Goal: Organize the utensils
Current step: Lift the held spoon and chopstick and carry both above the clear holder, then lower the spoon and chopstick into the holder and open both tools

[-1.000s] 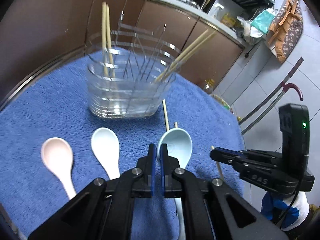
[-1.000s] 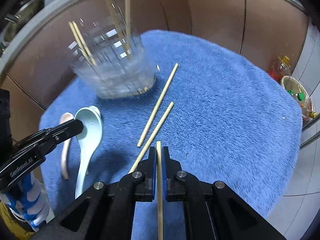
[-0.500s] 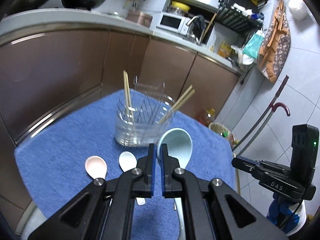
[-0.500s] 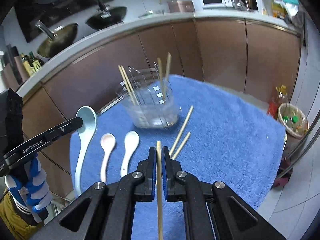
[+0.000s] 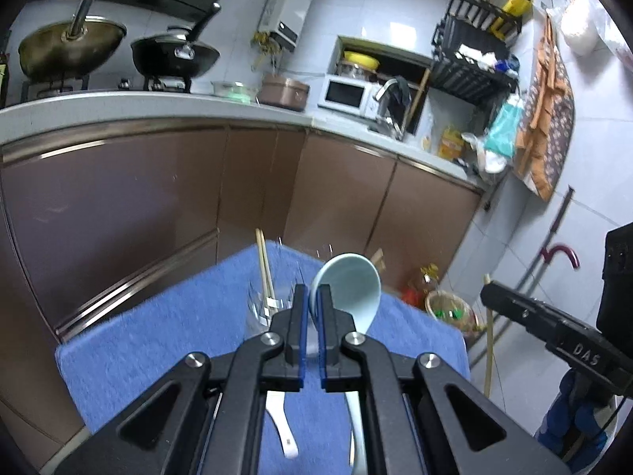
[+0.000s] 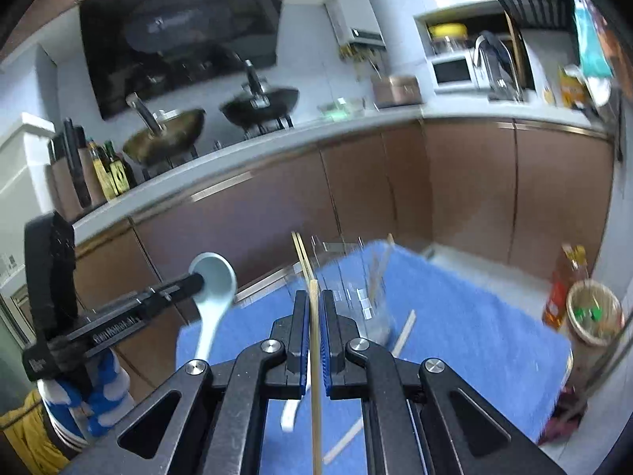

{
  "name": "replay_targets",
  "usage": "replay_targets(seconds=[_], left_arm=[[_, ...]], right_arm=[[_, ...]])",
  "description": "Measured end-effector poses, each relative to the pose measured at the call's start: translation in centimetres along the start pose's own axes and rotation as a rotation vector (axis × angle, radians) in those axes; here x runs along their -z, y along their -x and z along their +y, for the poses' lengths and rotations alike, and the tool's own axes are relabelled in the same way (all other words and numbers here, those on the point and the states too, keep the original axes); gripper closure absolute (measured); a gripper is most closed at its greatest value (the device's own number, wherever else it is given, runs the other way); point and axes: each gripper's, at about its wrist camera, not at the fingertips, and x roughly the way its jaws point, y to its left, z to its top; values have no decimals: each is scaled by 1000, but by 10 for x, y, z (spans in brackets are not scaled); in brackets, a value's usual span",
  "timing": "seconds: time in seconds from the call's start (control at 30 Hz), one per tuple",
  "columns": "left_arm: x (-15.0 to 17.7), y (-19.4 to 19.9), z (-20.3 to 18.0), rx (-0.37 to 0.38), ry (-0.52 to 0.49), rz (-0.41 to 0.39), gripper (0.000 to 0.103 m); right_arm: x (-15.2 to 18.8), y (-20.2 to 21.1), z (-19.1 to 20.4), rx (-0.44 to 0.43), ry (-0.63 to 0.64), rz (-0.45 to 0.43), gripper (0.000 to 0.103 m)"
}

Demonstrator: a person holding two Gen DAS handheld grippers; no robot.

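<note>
Low centre of both views, the left gripper (image 5: 311, 318) pinches a pale blue ceramic spoon (image 5: 348, 293) and the right gripper (image 6: 315, 326) pinches a thin wooden chopstick (image 6: 315, 388). Both are raised above the blue towel (image 5: 166, 332). The clear plastic utensil holder (image 6: 356, 301) at mid-frame already holds chopsticks, while a white spoon (image 5: 283, 425) and loose chopsticks (image 6: 404, 336) remain on the towel, so the task looks partly done.

1. Left hand-held gripper (image 5: 310, 297): matte black linkage arms, silver round screws at the pivots, blue pads on the finger insides
2. Right hand-held gripper (image 6: 315, 301): same black frame, silver screws, blue pads
3. White lettering on each side bar
4. Blue-and-white gloves on both hands
</note>
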Motion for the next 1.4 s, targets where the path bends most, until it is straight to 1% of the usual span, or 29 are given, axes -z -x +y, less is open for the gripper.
replay_targets(seconds=[0.2,0.3,0.33,0.4,0.5,0.57,0.77,0.93,1.1,1.2,1.33,1.4], left_arm=[[-38,-31,3,-52,14,-88,100],[-54,-52,2,-108,6,-153,100],[-59,-59,0,-134,1,-186,100],[-65,-72,0,-159,-1,-225,100],[-67,-94,-4,-196,-15,-256,100],[-64,-108,-6,-228,-37,-275,100],[-49,-136,-9,-312,-82,-335,100],[-37,-147,-12,-346,-93,-369,100],[-25,-155,-11,-369,-81,-390,99],[-14,-160,-11,-392,-70,-400,99],[5,-168,-7,-428,-86,-428,97],[13,-172,-2,-419,-74,-415,96]], right_arm=[[-45,-25,4,-34,29,-146,98],[-68,-46,0,-46,28,-219,98],[-71,-51,-1,-42,31,-236,98],[-80,-65,-3,-32,39,-281,98],[-83,-89,-12,-21,39,-334,98],[-82,-104,-18,-15,30,-349,98],[-74,-139,-35,25,20,-365,98],[-65,-155,-43,37,24,-366,98],[-53,-163,-49,51,27,-359,97],[-42,-169,-49,69,49,-341,97],[-21,-173,-48,87,72,-298,96],[-11,-174,-48,89,78,-276,95]])
